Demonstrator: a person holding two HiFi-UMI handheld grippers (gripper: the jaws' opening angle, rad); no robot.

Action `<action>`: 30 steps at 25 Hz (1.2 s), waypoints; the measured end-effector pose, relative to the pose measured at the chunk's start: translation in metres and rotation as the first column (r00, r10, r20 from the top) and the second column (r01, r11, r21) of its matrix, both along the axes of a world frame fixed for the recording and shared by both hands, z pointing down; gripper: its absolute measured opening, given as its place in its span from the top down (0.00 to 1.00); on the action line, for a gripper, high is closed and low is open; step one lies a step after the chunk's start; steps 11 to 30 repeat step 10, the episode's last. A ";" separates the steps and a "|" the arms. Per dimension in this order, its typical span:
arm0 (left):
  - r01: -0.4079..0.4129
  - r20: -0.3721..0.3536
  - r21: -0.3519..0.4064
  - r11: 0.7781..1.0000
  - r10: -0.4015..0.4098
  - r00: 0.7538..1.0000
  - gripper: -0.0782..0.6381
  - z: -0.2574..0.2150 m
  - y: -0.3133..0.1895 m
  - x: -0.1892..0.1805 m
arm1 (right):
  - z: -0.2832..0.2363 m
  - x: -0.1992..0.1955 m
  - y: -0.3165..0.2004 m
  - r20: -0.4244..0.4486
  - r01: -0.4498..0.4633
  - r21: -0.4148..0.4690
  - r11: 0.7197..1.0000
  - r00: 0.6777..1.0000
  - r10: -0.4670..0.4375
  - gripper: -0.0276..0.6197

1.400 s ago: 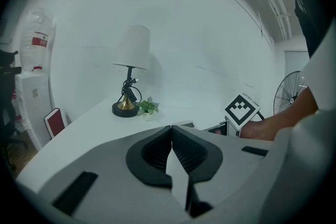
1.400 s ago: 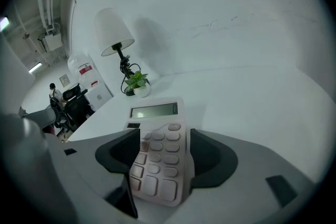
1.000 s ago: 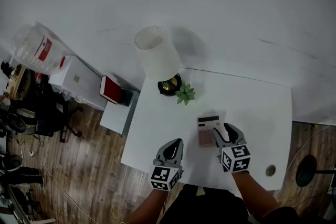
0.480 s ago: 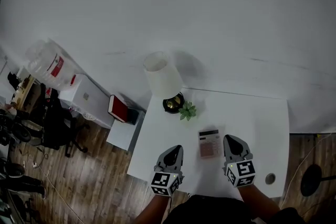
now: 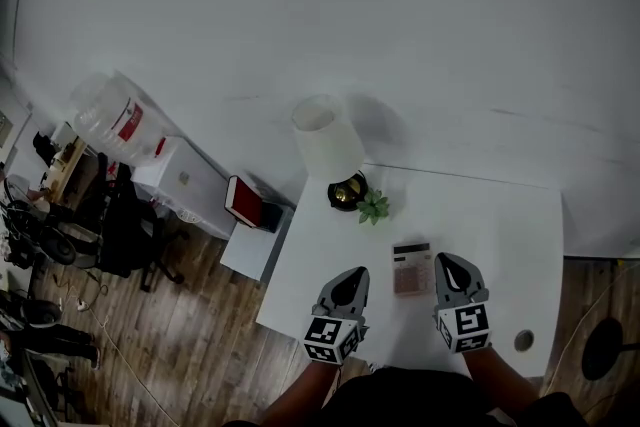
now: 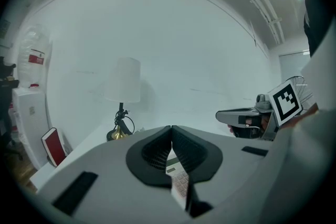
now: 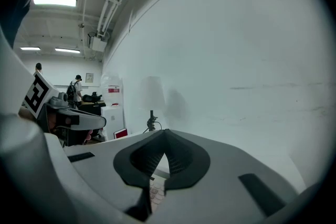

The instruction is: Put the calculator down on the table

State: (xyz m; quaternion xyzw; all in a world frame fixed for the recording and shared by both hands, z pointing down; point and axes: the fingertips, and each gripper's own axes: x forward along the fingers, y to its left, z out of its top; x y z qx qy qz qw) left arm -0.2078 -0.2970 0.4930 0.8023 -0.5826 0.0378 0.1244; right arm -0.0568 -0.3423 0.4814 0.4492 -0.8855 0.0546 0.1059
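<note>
The pinkish calculator point(image 5: 412, 269) lies flat on the white table point(image 5: 500, 235), between my two grippers. My right gripper point(image 5: 446, 262) hangs just to its right, jaws shut with nothing in them. The left gripper point(image 5: 357, 274) is left of the calculator, apart from it, also shut and empty. In the left gripper view the jaws point(image 6: 171, 131) meet and the calculator point(image 6: 178, 180) shows below them, with the right gripper point(image 6: 219, 115) at the right. In the right gripper view the calculator point(image 7: 156, 191) peeks under the closed jaws point(image 7: 164, 136).
A white-shaded lamp point(image 5: 328, 143) and a small green plant point(image 5: 374, 206) stand at the table's far left corner. A round cable hole point(image 5: 524, 341) is near the front right edge. Left of the table are a red book point(image 5: 243, 200), a white cabinet point(image 5: 185, 177) and a water jug point(image 5: 110, 120).
The right gripper, open at the calculator a second ago, has let go, lifted away and shut. The left gripper has also risen. The calculator stays on the table.
</note>
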 end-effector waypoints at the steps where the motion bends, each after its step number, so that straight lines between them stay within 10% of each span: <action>1: 0.000 0.005 0.002 1.000 0.000 1.000 0.86 -0.001 -0.001 0.001 | -0.001 0.000 0.000 0.001 0.000 0.001 1.000 1.000 0.000 0.93; 30: 0.004 0.016 -0.004 1.000 -0.004 1.000 0.86 0.001 0.005 0.004 | -0.008 0.002 0.001 -0.027 0.020 0.047 0.999 0.999 -0.019 0.93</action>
